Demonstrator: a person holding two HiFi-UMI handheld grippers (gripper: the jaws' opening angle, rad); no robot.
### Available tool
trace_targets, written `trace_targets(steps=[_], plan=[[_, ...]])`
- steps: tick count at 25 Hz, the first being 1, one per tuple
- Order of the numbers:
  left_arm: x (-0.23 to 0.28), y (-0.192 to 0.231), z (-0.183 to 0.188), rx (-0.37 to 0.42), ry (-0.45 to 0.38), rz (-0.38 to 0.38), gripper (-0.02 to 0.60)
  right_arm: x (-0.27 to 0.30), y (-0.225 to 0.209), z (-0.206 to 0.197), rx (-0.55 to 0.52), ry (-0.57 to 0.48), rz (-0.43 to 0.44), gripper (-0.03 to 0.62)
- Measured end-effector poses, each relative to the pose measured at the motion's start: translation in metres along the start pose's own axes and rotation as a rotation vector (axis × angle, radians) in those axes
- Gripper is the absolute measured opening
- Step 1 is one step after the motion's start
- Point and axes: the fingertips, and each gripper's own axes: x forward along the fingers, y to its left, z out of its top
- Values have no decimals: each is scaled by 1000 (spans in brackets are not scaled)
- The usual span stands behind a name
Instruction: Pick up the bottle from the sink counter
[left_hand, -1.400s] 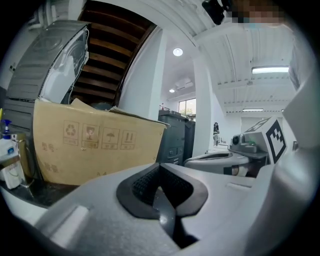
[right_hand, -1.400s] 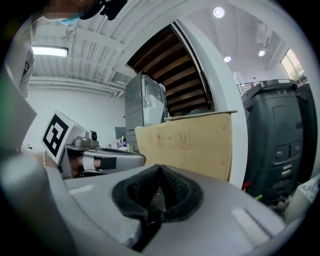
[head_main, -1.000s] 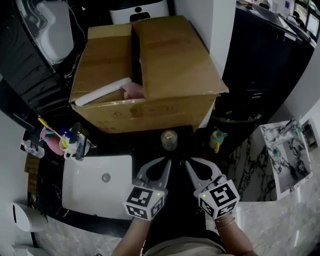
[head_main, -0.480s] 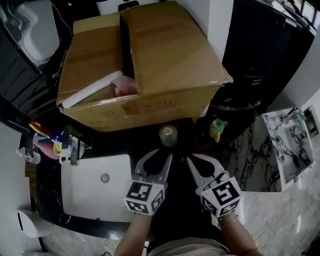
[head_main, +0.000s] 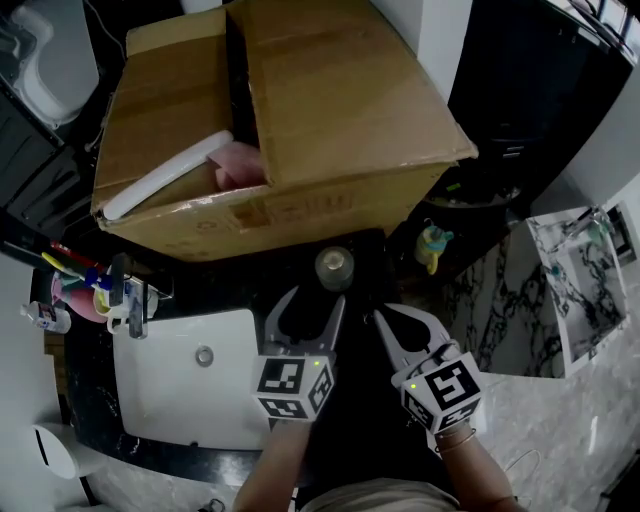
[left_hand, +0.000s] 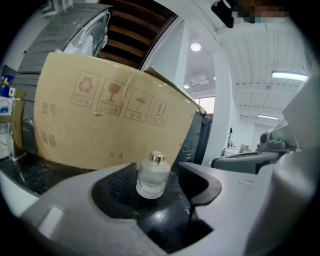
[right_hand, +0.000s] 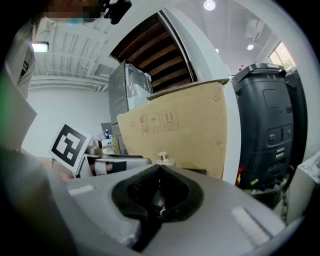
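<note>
My left hand-held gripper (head_main: 314, 297) has its jaws spread; they have just been opening, and nothing is gripped between them. The bottle (head_main: 334, 268) stands upright on the dark surface (head_main: 230, 290), just ahead of those jaw tips and in line with the gap between them. In the left gripper view the bottle (left_hand: 152, 176) shows as a small frosted glass one with a gold cap, framed by the two jaws, with neither pad touching it. Right behind it rises the side of a large cardboard box (head_main: 300, 110), whose top flaps are partly open.

My right hand-held gripper (head_main: 385, 320) sits beside the left one, to the bottle's right and a little further back. Its jaws are pressed together at the tips and hold nothing. In the right gripper view only the bottle's cap and shoulder (right_hand: 163, 158) peek over the closed jaws.

A white sink basin (head_main: 190, 380) is set into the surface to the left of my left hand-held gripper. A small yellow figure (head_main: 432, 245) stands off to the right of the bottle
</note>
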Motion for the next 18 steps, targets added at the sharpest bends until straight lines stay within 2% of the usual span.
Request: trace_targets(steps=[9, 14, 18], plan=[[25, 5, -12, 8, 49, -31, 288, 12, -7, -4, 18, -5, -15, 3], [38, 4, -21, 43, 88, -58, 313, 13, -10, -4, 27, -5, -18, 3], [48, 7, -19, 70, 90, -59, 322, 14, -14, -4, 47, -2, -30, 3]])
